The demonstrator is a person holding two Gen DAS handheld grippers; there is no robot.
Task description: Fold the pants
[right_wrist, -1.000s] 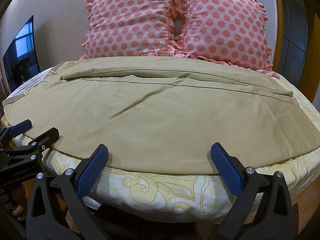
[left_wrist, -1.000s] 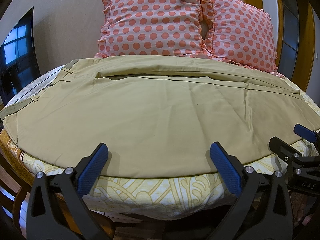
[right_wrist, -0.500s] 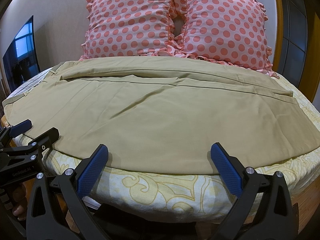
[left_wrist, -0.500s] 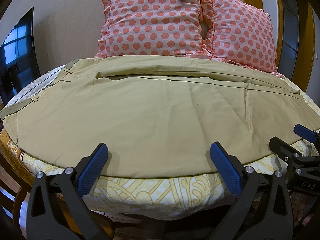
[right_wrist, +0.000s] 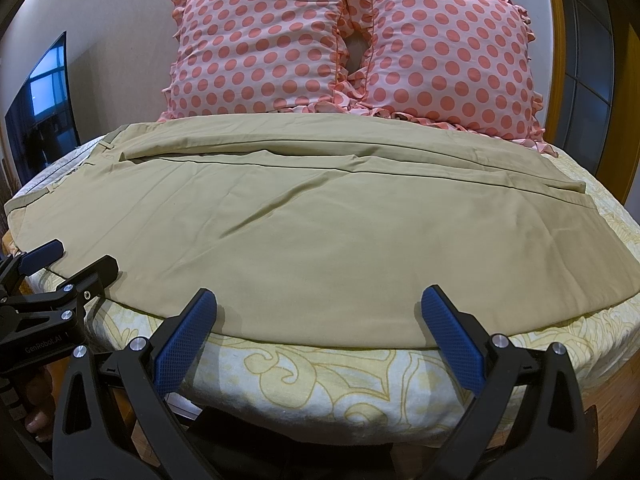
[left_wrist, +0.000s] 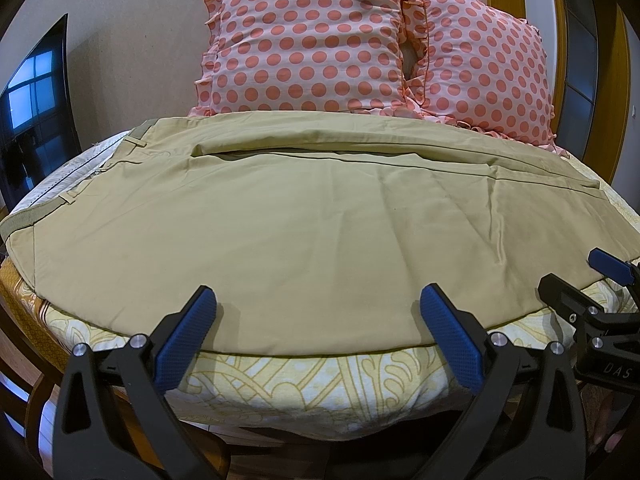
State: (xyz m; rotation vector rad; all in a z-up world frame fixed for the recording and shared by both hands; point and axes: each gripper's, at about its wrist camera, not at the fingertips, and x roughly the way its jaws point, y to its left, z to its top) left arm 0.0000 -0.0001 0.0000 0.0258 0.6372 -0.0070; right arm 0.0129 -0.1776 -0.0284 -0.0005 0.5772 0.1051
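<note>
- Left wrist view: khaki pants (left_wrist: 304,236) lie flat across the bed (left_wrist: 320,376), already doubled leg over leg, the waistband (left_wrist: 24,226) at the bed's left edge and the leg ends toward the right edge.
- The pants' long near edge runs just inside the bed's near edge, leaving a strip of yellow patterned bedsheet (left_wrist: 280,380) bare in front.
- The left gripper (left_wrist: 318,336) hovers over that near edge with its blue-padded fingers (left_wrist: 186,336) spread wide apart, nothing between them; their tips sit over the pants' hem line.
- The right gripper (left_wrist: 576,276) shows at the right margin, near the pants' near right corner, its fingers parted and empty.
- Two pink polka-dot pillows (left_wrist: 308,40) stand against the wall at the bed's far edge, just behind the pants.
- A dark television screen (left_wrist: 36,92) hangs on the left.
- Right wrist view: the same pants (right_wrist: 320,240) cover most of the bed (right_wrist: 320,380), with shallow creases across the upper leg.
- The right gripper (right_wrist: 318,336) is poised at the near edge, fingers (right_wrist: 452,336) wide apart and holding nothing.
- The left gripper (right_wrist: 74,260) reaches in from the left margin near the waistband end, fingers parted, tips just over the cloth's edge; whether they touch it cannot be told.
- The pillows (right_wrist: 260,40) lean side by side at the far edge.
</note>
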